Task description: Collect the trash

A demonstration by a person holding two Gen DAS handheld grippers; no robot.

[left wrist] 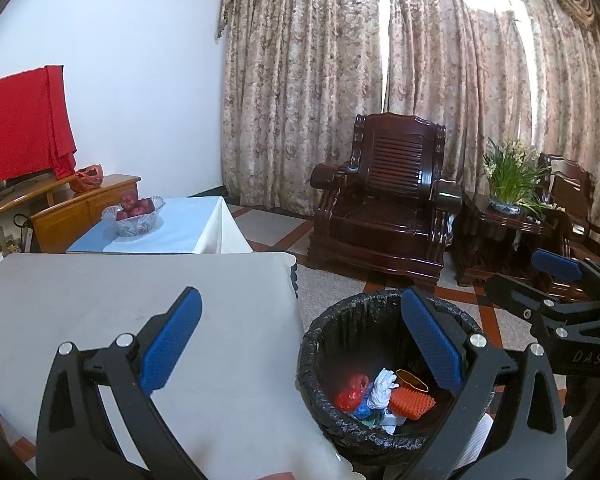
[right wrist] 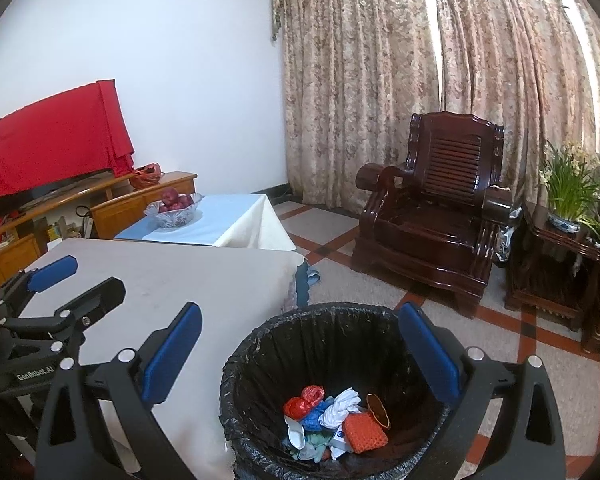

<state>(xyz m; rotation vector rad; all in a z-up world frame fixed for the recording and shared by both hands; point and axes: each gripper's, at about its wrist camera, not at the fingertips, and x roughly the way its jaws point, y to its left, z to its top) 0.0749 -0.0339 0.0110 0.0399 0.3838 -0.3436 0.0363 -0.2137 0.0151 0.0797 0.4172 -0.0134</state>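
The grey-clothed table is filling the left of both views and is lying bare of any litter I can see. Just beside its near corner, the black-lined bin is standing upright on the floor, mouth facing up. The right gripper is hanging directly above that mouth, jaws spread wide with nothing between them, so it is the nearer one; the left gripper is straddling the table edge and the bin rim, also spread and empty. The trash is sitting at the bottom of the bin, below and ahead of both sets of jaws: a red bag, white crumpled paper, an orange ridged piece. The heap is showing no clear long axis. I judge collection nearly finished
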